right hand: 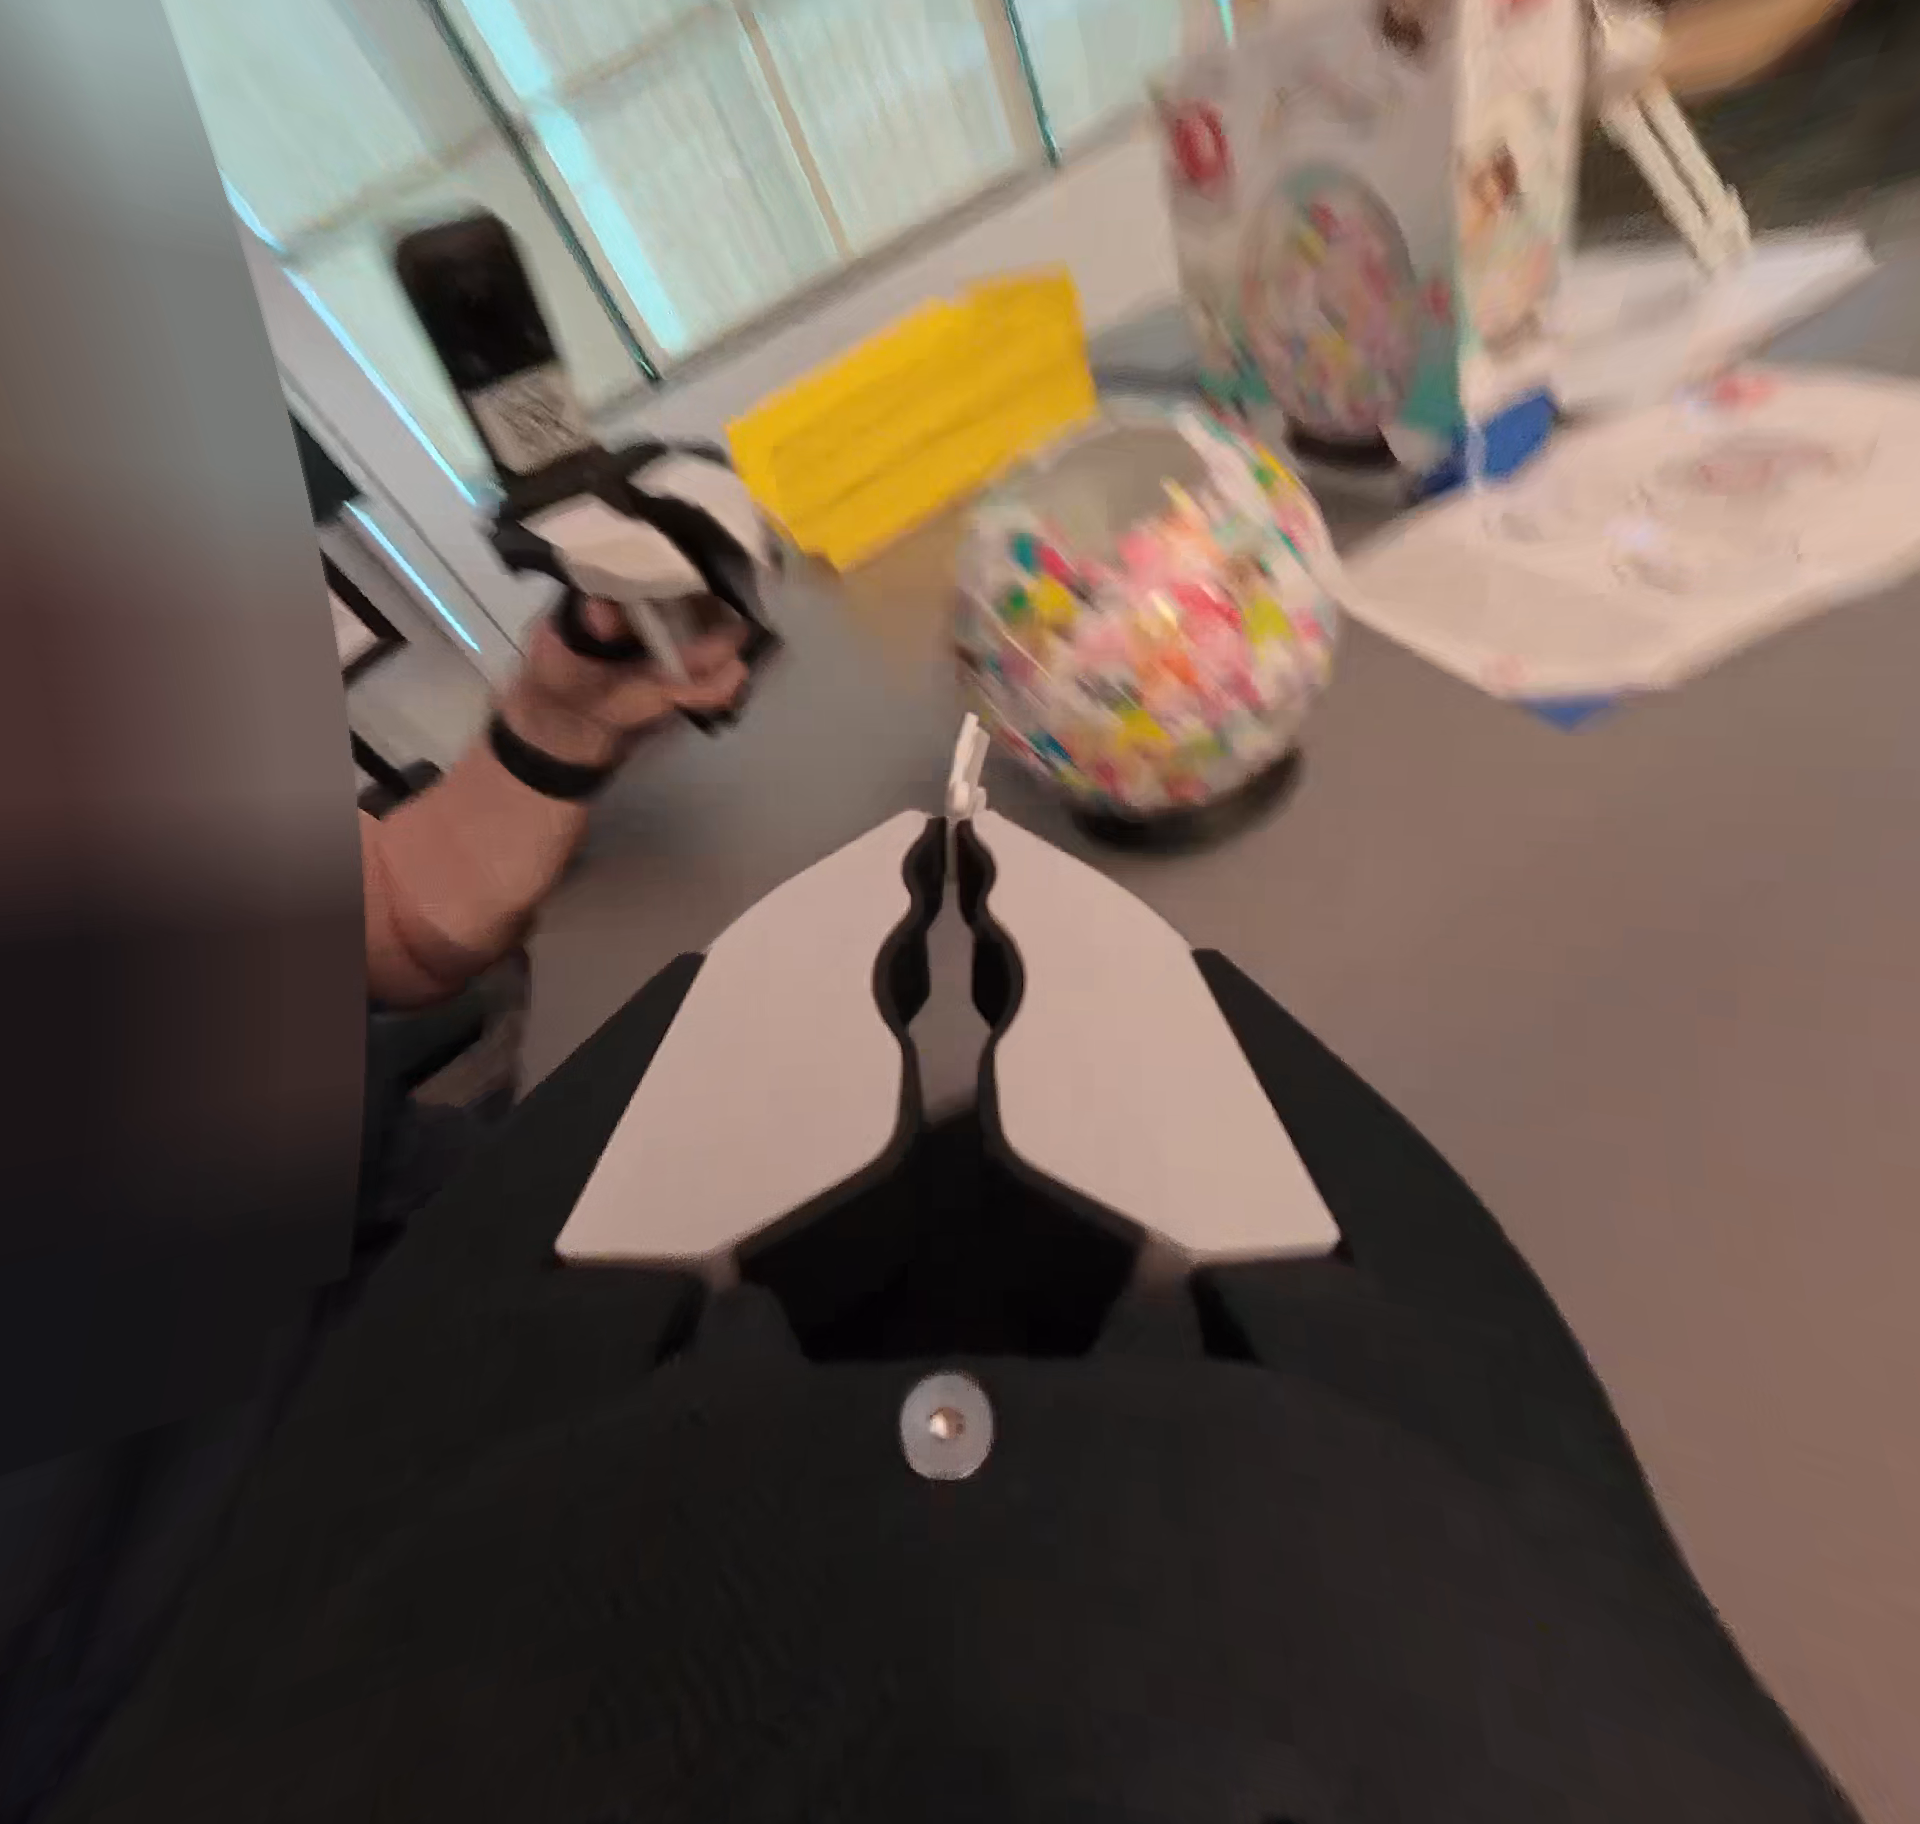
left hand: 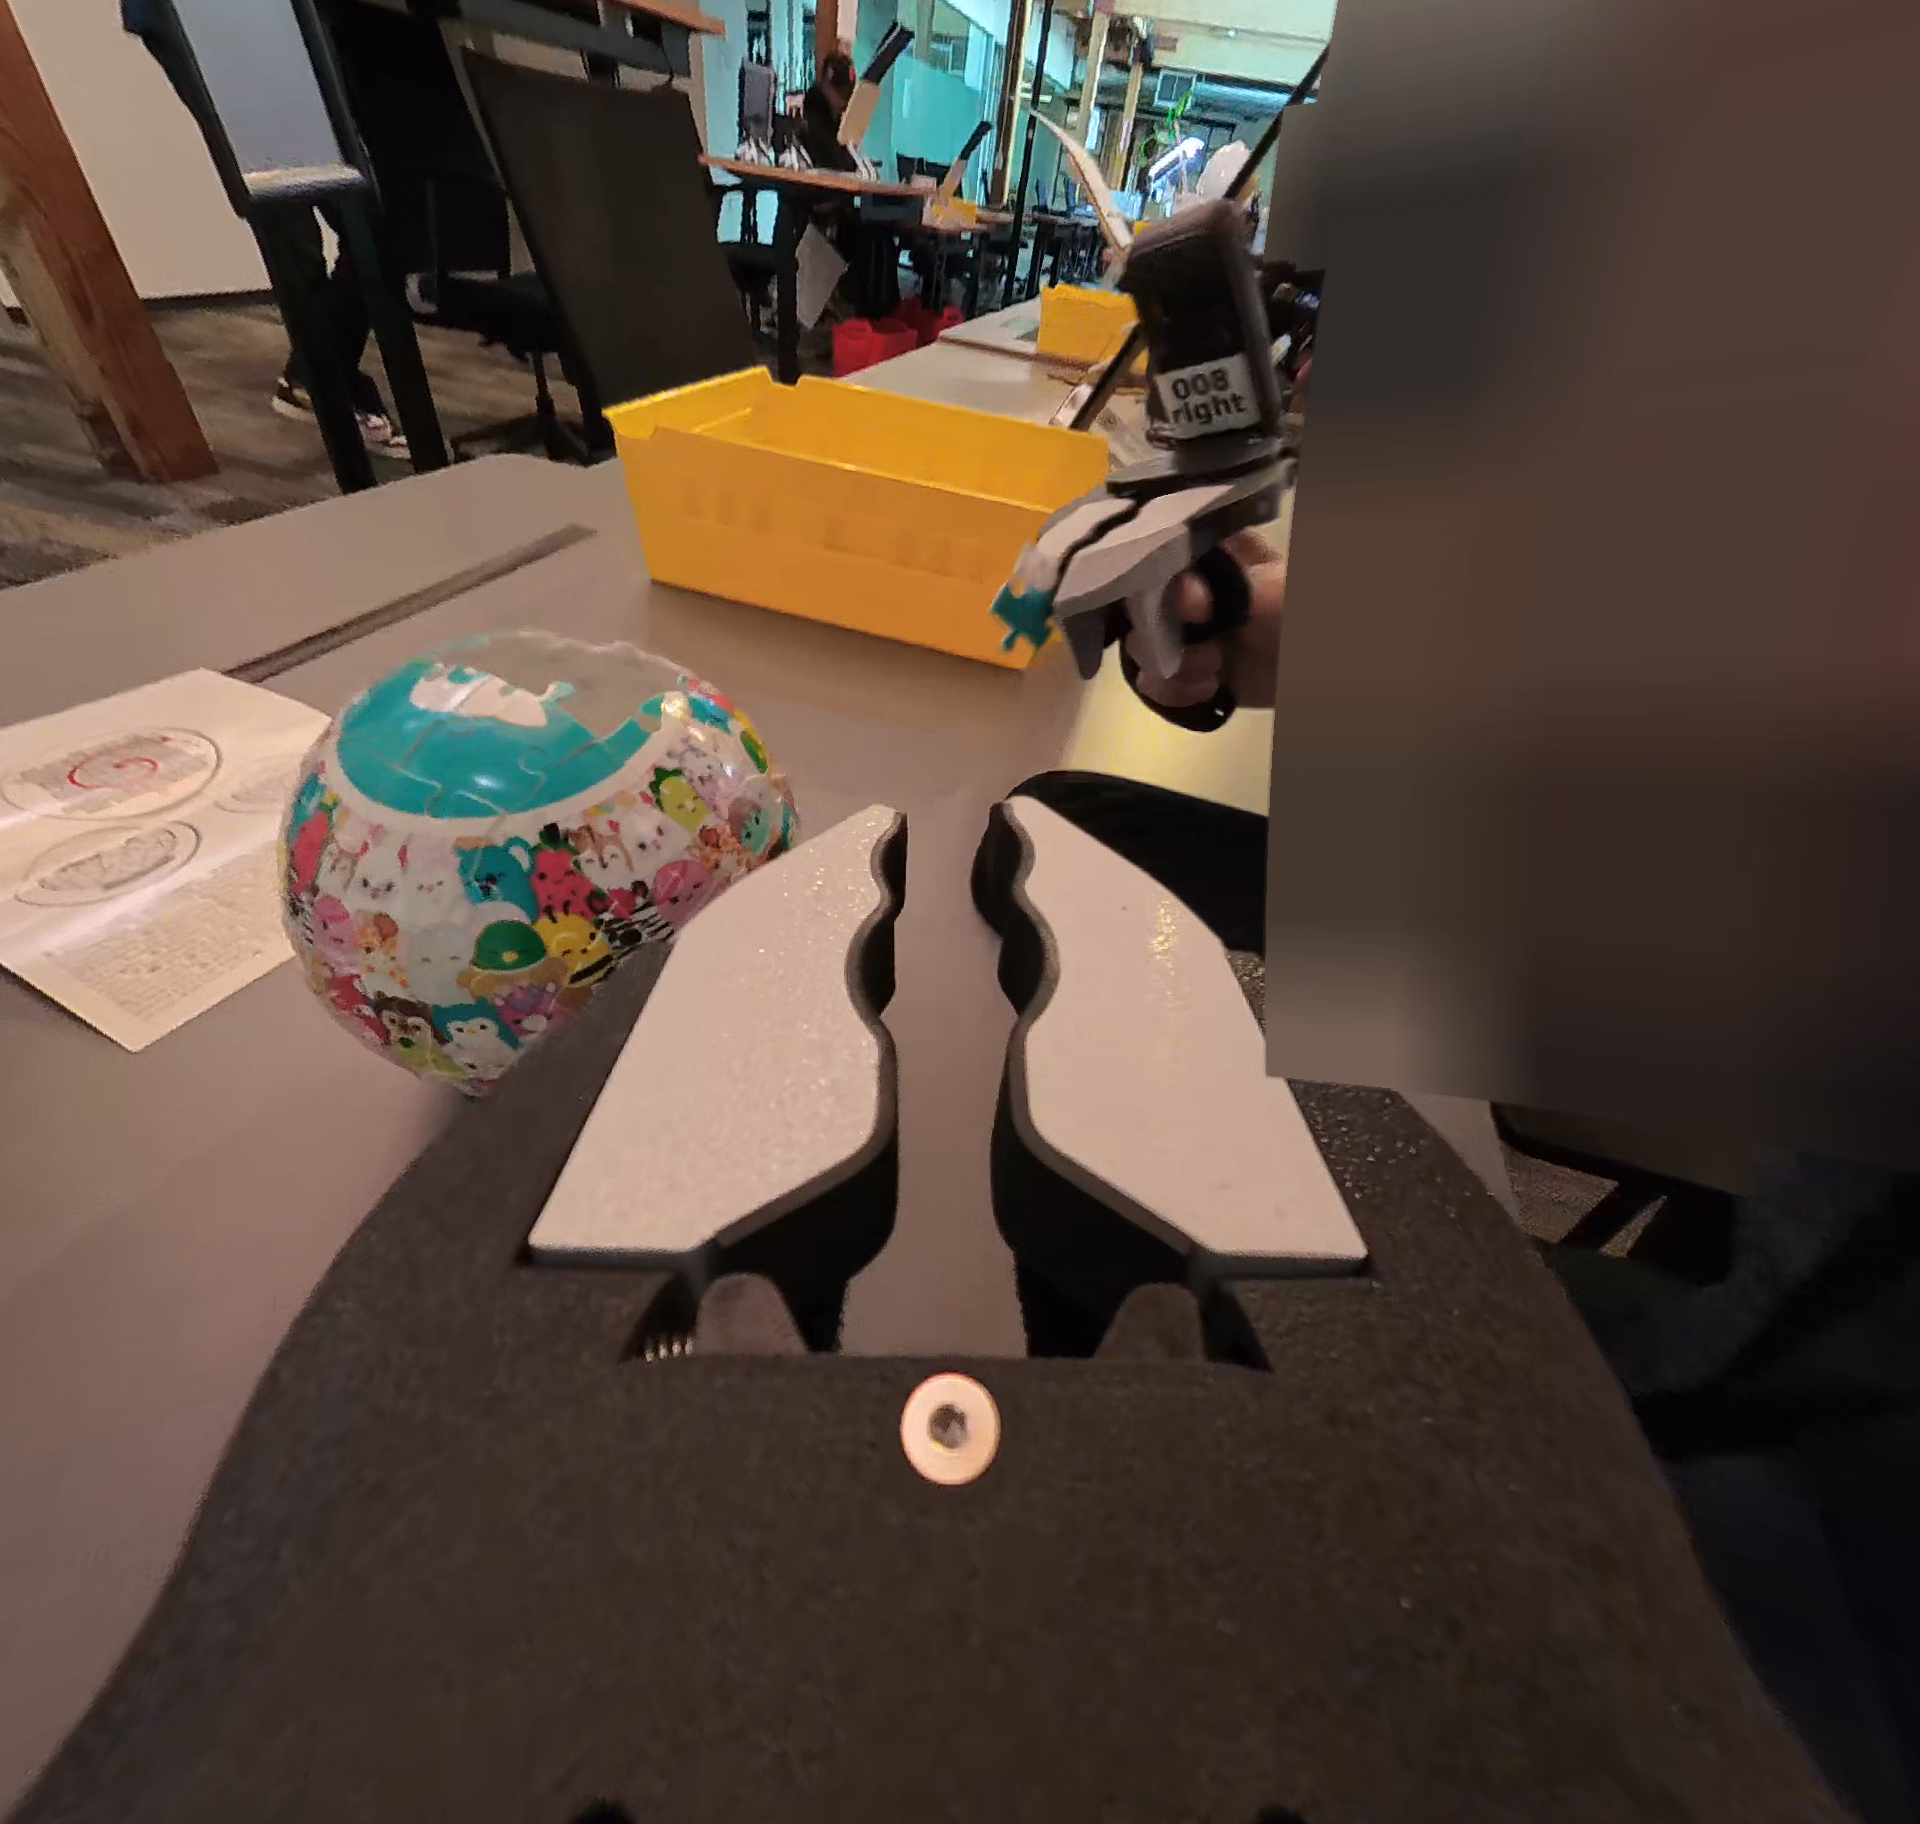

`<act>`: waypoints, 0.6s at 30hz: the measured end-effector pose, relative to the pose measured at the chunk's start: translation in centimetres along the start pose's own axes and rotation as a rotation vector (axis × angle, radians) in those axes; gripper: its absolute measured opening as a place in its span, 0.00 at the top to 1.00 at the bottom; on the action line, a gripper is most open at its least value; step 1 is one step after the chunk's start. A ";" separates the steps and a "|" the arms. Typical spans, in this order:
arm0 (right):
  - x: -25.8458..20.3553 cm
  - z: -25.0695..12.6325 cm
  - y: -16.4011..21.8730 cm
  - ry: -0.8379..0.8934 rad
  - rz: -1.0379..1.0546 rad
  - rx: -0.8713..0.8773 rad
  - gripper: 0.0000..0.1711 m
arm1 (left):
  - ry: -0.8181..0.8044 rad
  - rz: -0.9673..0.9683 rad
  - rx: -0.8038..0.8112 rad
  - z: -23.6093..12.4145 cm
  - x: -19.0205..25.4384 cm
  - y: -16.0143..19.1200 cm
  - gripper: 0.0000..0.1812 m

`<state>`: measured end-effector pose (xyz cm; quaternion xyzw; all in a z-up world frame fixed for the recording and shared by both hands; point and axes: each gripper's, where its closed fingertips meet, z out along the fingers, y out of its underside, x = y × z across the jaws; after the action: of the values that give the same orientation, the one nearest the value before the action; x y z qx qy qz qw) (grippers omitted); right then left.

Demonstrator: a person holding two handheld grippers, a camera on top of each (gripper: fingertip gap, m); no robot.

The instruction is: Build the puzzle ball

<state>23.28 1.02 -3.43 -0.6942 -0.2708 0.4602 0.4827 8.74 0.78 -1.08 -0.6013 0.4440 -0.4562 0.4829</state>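
Observation:
The puzzle ball point(left hand: 520, 860) is a colourful sphere with cartoon animals and a teal cap, open at the top. It sits on the grey table to the left of my left gripper point(left hand: 940, 839), which is open and empty just beside it. In the right wrist view the ball point(right hand: 1143, 621) rests on a dark ring stand, blurred. My right gripper point(right hand: 951, 829) is shut on a thin puzzle piece point(right hand: 966, 766), seen edge-on. In the left wrist view that gripper point(left hand: 1039, 600) holds the teal puzzle piece point(left hand: 1018, 616) above the table, right of the ball.
A yellow bin point(left hand: 852, 496) stands on the table behind the ball; it also shows in the right wrist view point(right hand: 914, 413). An instruction sheet point(left hand: 125, 839) lies left of the ball. The puzzle's box point(right hand: 1371, 195) stands at the back. Chairs and desks fill the room beyond. The gap from one gripper's tips to the other's is roughly 15 cm.

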 end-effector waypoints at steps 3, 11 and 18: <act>-6.0 1.6 -3.8 -0.172 -0.070 0.221 0.99 | -0.015 0.022 0.015 -0.8 0.8 -1.1 0.90; -14.1 7.6 -6.0 -0.383 -0.051 0.245 0.99 | 0.031 0.059 0.064 -2.6 4.5 -4.9 0.88; -17.5 10.3 -6.6 -0.492 -0.073 0.250 0.99 | 0.245 0.000 0.131 -5.2 7.7 -6.7 0.88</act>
<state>6.96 -6.48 8.06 -0.4862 -0.3461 0.6270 0.5007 5.70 -6.69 7.11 -0.5082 0.4687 -0.5544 0.4633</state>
